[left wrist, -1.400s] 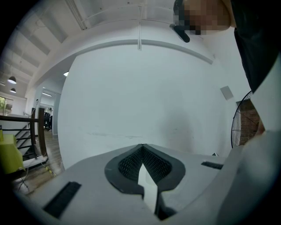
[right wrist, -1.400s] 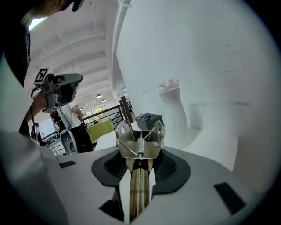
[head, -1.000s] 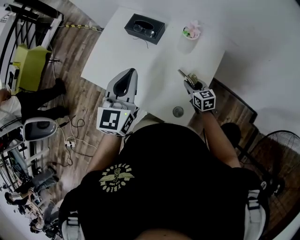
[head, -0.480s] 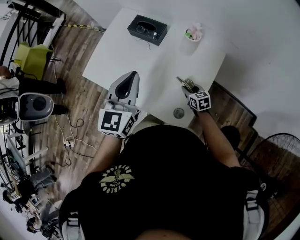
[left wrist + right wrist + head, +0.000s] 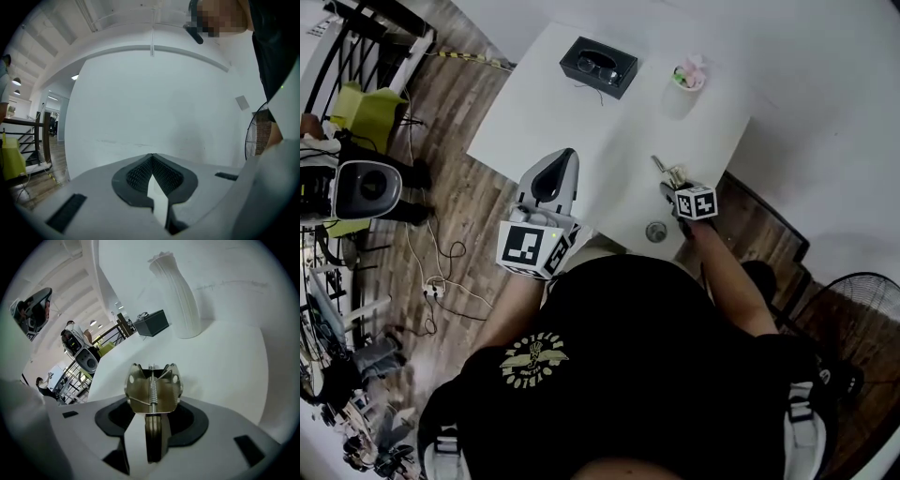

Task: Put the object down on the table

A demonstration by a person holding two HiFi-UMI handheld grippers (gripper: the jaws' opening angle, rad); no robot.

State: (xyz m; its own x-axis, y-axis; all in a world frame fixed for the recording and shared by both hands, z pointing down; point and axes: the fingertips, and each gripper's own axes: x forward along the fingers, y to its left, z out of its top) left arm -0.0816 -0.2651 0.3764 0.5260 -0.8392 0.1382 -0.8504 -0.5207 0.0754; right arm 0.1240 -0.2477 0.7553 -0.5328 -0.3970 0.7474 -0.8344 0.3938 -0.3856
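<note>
A metal spring clip [image 5: 665, 172] with a coil spring lies at the right side of the white table [image 5: 581, 122]. In the right gripper view the clip [image 5: 152, 389] points away from me, its handles between the jaws of my right gripper [image 5: 152, 427]. Those jaws have just been opening, and a strip of white table shows between the left jaw and the clip. From the head view, my right gripper [image 5: 672, 187] points steeply down at the table. My left gripper [image 5: 565, 156] hovers level over the table's near edge, shut and empty [image 5: 152, 157].
A black case [image 5: 598, 64] holding glasses sits at the table's far side, with a ribbed white vase [image 5: 684, 80] of flowers to its right. A small round metal piece [image 5: 655, 231] lies by the near edge. A fan [image 5: 862, 309] stands on the wooden floor at right.
My right gripper has sunk toward the table with the clip and tipped more steeply down. The left gripper has stayed put.
</note>
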